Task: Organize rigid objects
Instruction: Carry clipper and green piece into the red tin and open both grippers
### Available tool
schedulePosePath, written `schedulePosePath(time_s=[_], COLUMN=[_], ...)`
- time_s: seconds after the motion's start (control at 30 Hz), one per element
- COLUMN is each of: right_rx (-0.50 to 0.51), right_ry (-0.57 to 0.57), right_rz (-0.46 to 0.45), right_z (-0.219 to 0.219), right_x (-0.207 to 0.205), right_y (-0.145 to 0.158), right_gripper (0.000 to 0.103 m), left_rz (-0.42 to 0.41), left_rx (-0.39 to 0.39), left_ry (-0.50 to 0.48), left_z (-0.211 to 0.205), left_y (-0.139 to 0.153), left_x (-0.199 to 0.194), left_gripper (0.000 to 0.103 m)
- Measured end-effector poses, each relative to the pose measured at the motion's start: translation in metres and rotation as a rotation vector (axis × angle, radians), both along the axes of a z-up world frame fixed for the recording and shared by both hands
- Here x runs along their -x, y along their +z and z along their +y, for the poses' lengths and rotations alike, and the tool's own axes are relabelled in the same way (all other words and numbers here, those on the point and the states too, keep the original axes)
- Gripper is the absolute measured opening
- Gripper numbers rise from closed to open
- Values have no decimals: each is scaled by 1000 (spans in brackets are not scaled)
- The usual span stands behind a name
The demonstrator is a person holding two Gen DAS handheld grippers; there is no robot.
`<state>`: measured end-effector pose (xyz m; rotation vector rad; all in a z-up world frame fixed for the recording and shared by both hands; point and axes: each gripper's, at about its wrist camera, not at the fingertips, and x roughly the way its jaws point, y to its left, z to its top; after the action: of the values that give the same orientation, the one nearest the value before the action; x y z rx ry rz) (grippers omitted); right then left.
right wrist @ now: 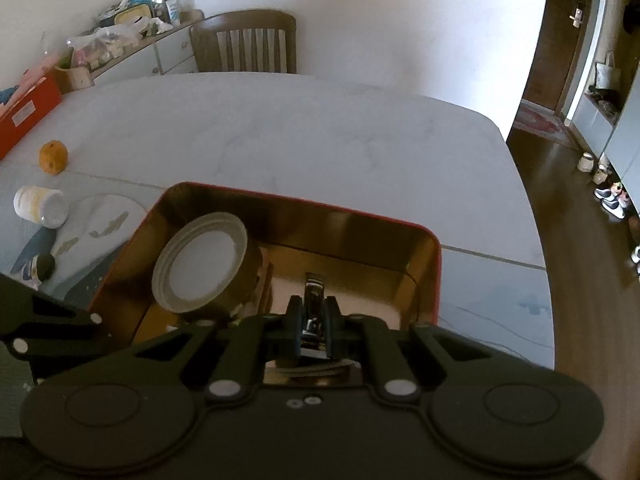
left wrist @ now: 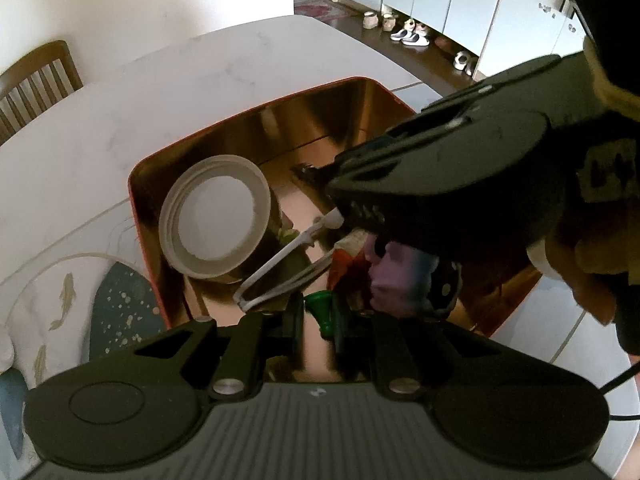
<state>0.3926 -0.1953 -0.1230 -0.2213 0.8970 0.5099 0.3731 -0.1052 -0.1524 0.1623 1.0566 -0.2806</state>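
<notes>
Both grippers are hanging over the red tin box (right wrist: 434,264) with the shiny gold inside, sitting on the white marble worktop (right wrist: 320,128).

The right gripper (right wrist: 313,326) has its jaws clenched on a metal nail clipper (right wrist: 314,292). The clipper sticks out forward past the jaw tips, over the box floor. No gap shows between the pads and the clipper, so it reads as a firm grip.

The left gripper (left wrist: 318,320) has its jaws grasping a small green plastic piece (left wrist: 322,310); I can't tell what it actually is, as only a bit shows between the jaws. Just ahead of those jaws and slightly to the left there's a pair of white-framed glasses (left wrist: 280,276) lying in the box, and further left of that a round jar with a beige lid (left wrist: 216,216), lying tilted against the box wall. To the right of the left jaws there's a purple and black item (left wrist: 408,280), partly hidden under the right gripper, so no idea what it is.

In the right wrist view, well off to the left of the jaws, an orange (right wrist: 53,157) and a white cup (right wrist: 40,206) on its side lie on the worktop outside the box. A wooden chair (right wrist: 244,42) stands at the far edge.
</notes>
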Motion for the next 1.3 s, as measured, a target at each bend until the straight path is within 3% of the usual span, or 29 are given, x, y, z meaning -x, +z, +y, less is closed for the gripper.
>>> schedulePosePath(time_s=[0.17,0.27,0.47,0.6,0.87,0.97,1.0,1.03,1.3], right_rx=[5,2,-43,-84,-141,-159,-165,-170,-221], right_ry=[13,14,-14,-28,-45,-49,-54,-58,-72], right_rz=[3,-10,9,10,-6,-14,-18,-23,-56], right_z=[-1,-4,-13,-18,-28,-34,-35,-37,-49], right_x=[3,7,12,19,38,47,50,53,81], right_y=[1,5,13,21,40,48,49,51,69], right_gripper=[21,30,35,40,44,47,53,59,66], left_rz=[1,1,8,9,-25,-47,-62,-74,-139], left_rx=[7,16,19,43,65,74,80,78,95], left_ry=[6,6,-4,12,11,16,16,19,78], left_z=[2,4,4,8,7,7,7,8,23], left_y=[0,0,0,4,22,31,35,38,64], left_x=[2,3,9,13,31,39,43,46,71], left_gripper=[15,15,16,27,32,52,57,57,58])
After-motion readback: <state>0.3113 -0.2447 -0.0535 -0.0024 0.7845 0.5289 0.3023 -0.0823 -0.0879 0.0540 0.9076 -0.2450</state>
